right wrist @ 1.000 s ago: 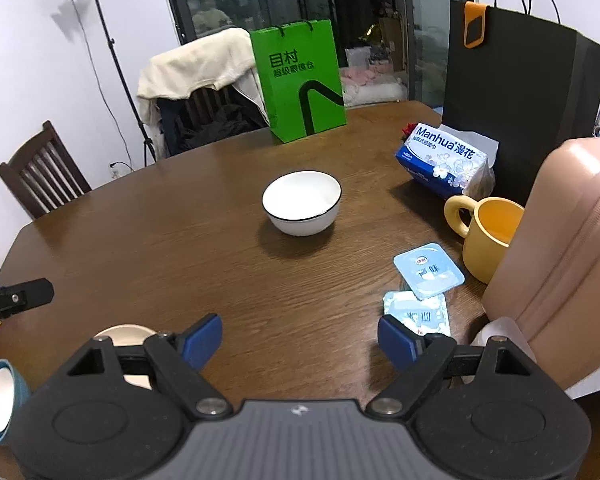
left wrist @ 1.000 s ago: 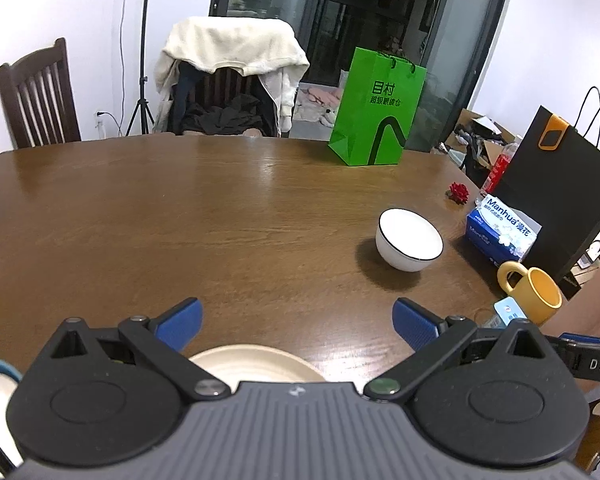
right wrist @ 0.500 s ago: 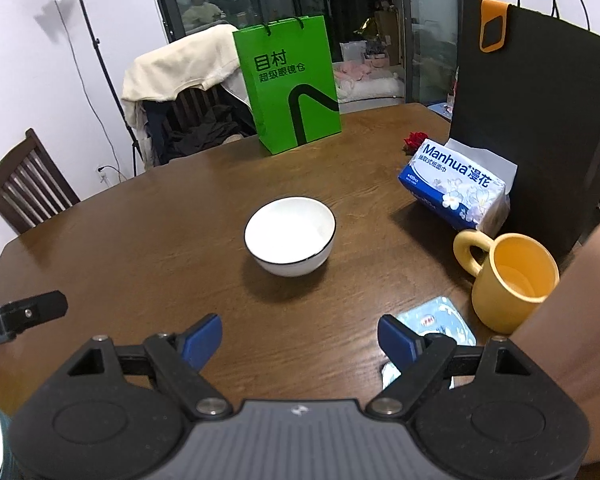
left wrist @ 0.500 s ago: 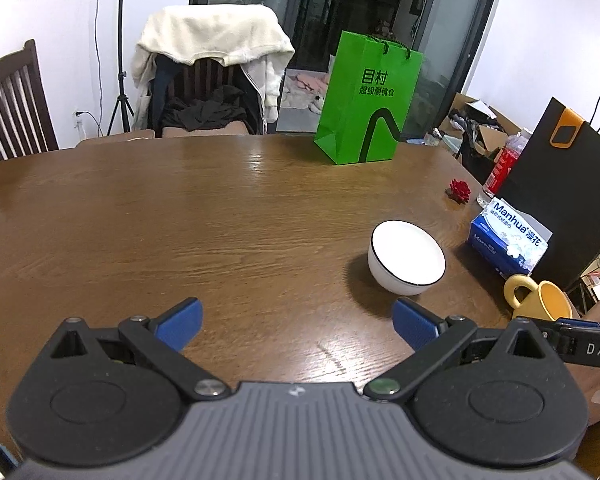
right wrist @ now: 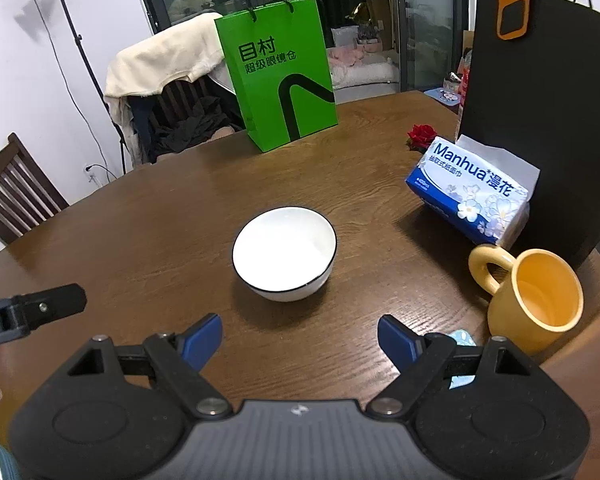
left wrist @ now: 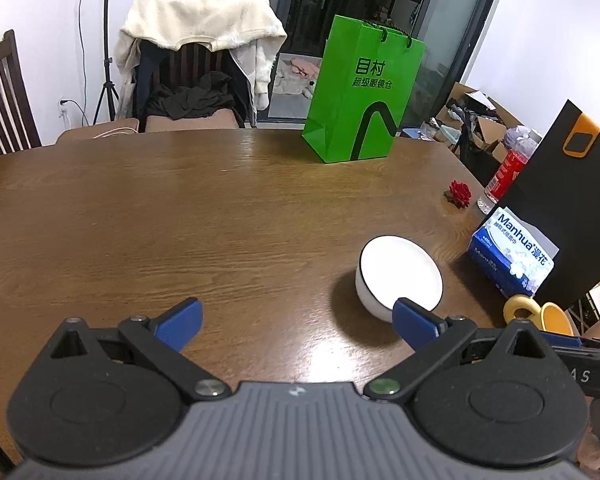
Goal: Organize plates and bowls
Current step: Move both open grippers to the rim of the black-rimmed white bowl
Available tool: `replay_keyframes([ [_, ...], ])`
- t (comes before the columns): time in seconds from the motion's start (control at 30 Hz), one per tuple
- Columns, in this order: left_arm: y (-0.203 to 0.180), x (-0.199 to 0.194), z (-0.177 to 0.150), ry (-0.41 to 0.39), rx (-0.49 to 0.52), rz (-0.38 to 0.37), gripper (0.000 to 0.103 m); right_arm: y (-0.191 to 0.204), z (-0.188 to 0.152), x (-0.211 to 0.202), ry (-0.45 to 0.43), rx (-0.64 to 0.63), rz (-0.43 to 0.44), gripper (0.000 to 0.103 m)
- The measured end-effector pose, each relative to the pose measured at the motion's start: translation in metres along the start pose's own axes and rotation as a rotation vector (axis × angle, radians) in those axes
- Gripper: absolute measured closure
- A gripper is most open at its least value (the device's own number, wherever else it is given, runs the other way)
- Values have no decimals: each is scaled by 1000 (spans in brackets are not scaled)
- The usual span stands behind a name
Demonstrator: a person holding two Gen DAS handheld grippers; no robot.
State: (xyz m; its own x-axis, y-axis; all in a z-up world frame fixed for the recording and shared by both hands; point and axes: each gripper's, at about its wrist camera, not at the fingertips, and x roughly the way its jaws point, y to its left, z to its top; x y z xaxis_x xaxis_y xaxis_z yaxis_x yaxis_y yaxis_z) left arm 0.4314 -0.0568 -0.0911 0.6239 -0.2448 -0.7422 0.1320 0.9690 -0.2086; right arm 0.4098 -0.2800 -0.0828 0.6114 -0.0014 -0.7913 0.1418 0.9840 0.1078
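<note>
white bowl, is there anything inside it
No, in the right wrist view the white bowl shows only a clean white inside, sitting alone on the wooden table.

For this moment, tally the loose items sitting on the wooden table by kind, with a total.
Bowls: 1, the white bowl
Mugs: 1, the yellow mug
Shopping bags: 2, the green bag and the black bag
Tissue packs: 1, the blue tissue pack
Red flowers: 1, the red flower
Total: 6
</note>
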Motion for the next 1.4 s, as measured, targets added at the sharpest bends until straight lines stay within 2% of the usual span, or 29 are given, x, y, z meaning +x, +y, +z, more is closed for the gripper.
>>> replay_keyframes([
  [0.87,-6,86,45,113,-29,-8,1,0,58,66,34,51,-69,19],
  [0.97,-9,98,46,139,-32,-20,3,-4,61,76,54,66,-78,21],
  [1.23,-25,133,48,208,-36,-52,13,-20,66,107,113,127,-97,35],
  [1.4,-34,151,50,238,-30,-50,16,-28,69,125,148,150,-102,39],
])
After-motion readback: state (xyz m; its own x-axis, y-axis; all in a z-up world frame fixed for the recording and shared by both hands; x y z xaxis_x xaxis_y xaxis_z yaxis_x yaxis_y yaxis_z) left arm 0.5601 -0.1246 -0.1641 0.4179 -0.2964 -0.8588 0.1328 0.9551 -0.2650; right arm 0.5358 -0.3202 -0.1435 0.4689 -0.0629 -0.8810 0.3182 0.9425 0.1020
